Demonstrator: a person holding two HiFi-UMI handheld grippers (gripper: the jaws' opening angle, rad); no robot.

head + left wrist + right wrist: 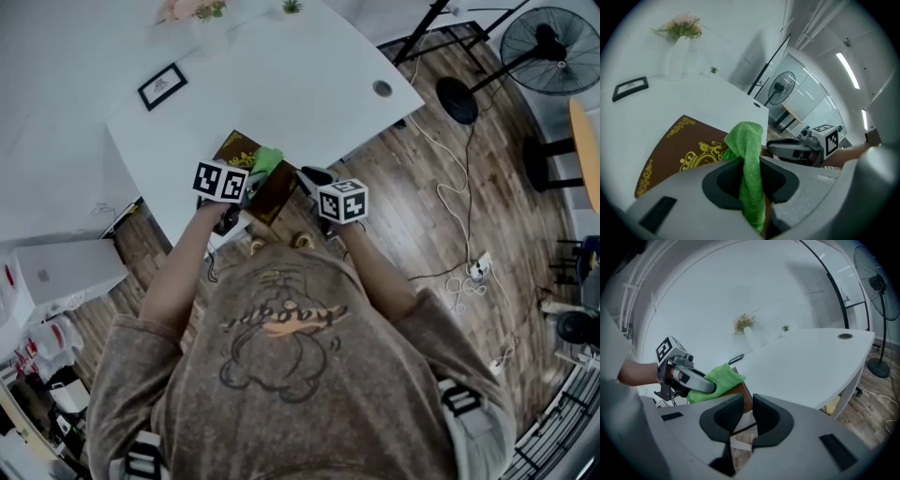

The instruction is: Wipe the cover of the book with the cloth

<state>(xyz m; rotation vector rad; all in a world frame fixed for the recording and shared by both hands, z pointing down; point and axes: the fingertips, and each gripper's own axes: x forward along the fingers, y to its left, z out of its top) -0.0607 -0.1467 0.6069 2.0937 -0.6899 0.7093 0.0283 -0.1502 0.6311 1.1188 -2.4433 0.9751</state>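
A brown book [238, 148] with gold ornament lies at the near edge of the white table [281, 84], its near end tilted up over the edge. My left gripper [750, 174] is shut on a green cloth [749, 140], which hangs over the book's cover [684, 150]. In the head view the cloth [267, 159] sits on the book's right part, beside the left gripper [246, 184]. My right gripper [747, 411] is shut on the book's near edge [746, 398], with cover and pages between its jaws. From there I see the left gripper [701, 386] and the cloth [719, 379].
A black picture frame [162, 85], a vase of flowers [187, 9] and a small plant [292, 6] stand at the table's far side. A cable hole [382, 88] is near its right edge. A floor fan [553, 47] and cables [455, 197] occupy the wooden floor on the right.
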